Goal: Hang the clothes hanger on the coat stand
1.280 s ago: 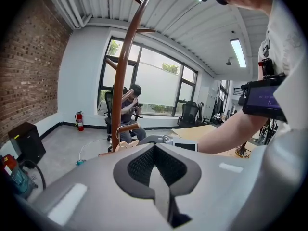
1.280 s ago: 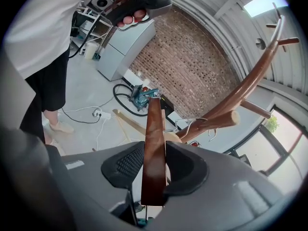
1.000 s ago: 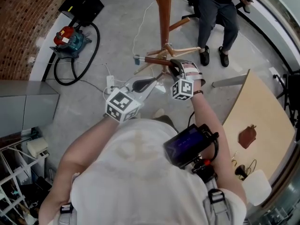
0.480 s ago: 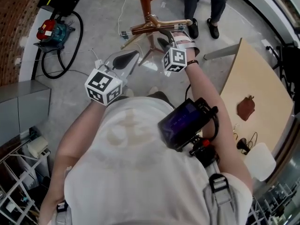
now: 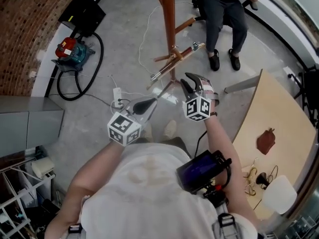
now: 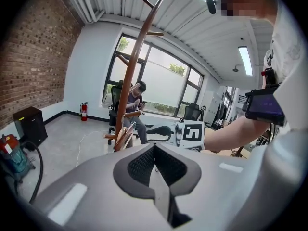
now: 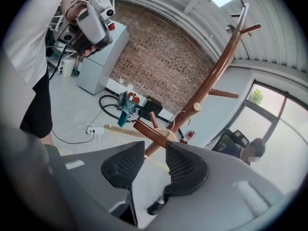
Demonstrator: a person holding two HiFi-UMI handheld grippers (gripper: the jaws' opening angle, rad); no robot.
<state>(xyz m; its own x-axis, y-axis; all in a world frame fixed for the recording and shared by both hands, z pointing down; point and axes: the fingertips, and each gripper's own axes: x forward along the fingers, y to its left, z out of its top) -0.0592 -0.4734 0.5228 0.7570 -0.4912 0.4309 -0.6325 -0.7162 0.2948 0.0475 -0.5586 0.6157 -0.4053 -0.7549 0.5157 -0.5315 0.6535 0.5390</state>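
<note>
- Grey concrete floor fills the room, with a red brick wall along the left and large windows at the far end.
- Against the brick side sit a black box, a red-and-teal machine with a looped black hose, and a white power strip on its cable.
- The wooden coat stand rises in the middle. The clothes hanger hangs tilted at its pole, metal hook by a short peg.
- A pale wooden surface at the right carries a small brown thing.
- A person sits on a chair beyond the stand.
- The left gripper has its fingers together, empty.
- The right gripper, near the hanger but apart from it, has its fingers apart and closing, with nothing between them.
</note>
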